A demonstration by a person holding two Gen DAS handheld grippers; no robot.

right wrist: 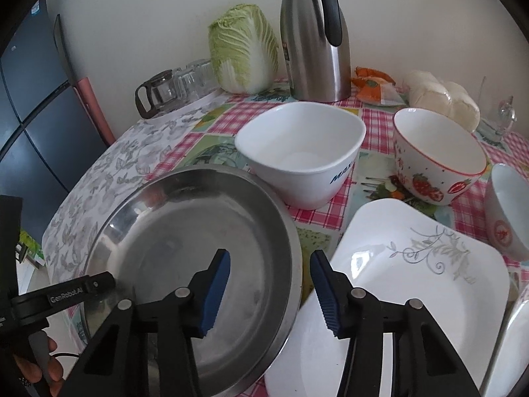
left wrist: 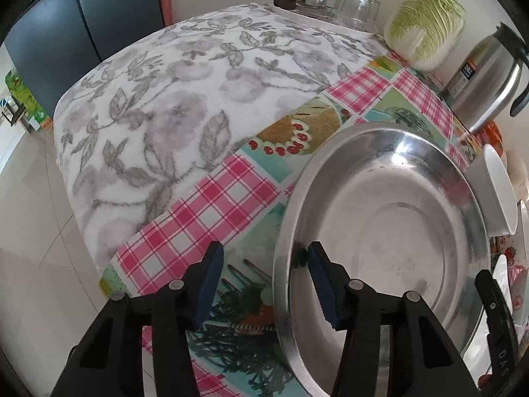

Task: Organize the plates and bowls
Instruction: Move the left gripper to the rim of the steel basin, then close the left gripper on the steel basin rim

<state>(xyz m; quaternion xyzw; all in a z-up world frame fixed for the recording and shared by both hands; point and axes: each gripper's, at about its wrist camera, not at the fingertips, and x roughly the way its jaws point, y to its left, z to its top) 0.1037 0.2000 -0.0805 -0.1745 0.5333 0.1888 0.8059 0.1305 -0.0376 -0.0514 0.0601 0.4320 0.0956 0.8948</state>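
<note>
Nothing stacked yet: both claws, left gripper (left wrist: 264,274) and right gripper (right wrist: 269,284), half-open astride round steel plate (right wrist: 185,231) rim, ungripped; white square plate (right wrist: 413,281) and bowls beside it unsorted.

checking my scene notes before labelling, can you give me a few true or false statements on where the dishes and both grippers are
1. The left gripper straddles the rim of the steel plate. True.
2. The right gripper is clamped on the strawberry bowl. False: it straddles the steel plate's opposite rim, pads not yet pressing.
3. The plain white bowl stands upright behind the steel plate. True.
4. The steel plate holds food. False: it is empty.
5. The steel plate's edge overlaps the square white plate. True.
6. The cabbage lies in the strawberry bowl. False: it stands by the wall beside the steel jug.
</note>
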